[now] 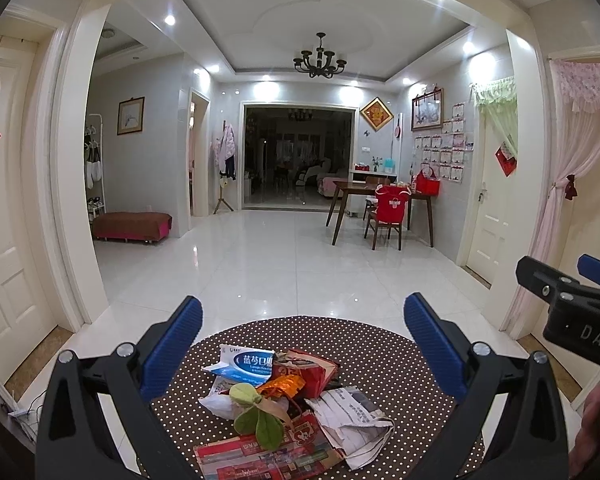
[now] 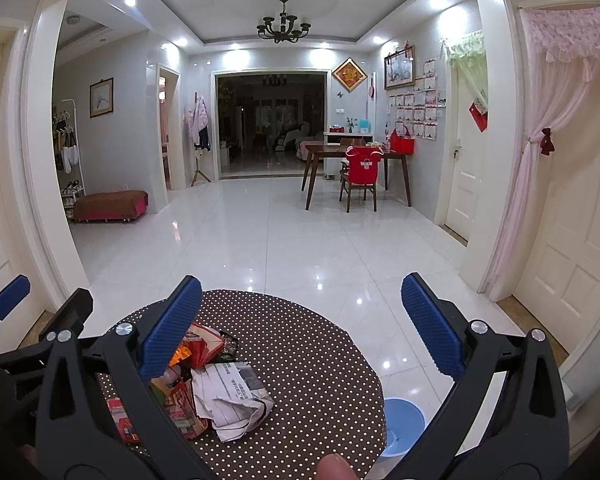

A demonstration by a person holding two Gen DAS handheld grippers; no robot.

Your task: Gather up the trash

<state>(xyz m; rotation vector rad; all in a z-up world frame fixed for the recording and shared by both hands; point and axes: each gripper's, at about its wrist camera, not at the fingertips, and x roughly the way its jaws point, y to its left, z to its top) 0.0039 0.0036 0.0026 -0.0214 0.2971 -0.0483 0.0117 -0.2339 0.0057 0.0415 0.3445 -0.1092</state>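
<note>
Trash pile [image 1: 284,412]: lying on the near part of a round polka-dot table [image 1: 380,352]. Contents: blue-and-white medicine box [image 1: 246,364], red snack wrappers [image 1: 312,372], green leaves [image 1: 258,420], crumpled newspaper [image 1: 356,424], printed flyer [image 1: 260,460].

Left gripper [image 1: 302,344]: hovering above the pile, jaws spread, holding nothing. Right gripper [image 2: 300,320]: hovering just beside it, jaws likewise apart and empty.

Risk: light scraps are overlapping, so a pinch is likely lifting one piece and dragging neighbours off the table edge.

View difference: only the right wrist view is showing the blue basin [image 2: 404,426] sitting on the floor beside the table; only the left is showing the box and leaves.
</note>
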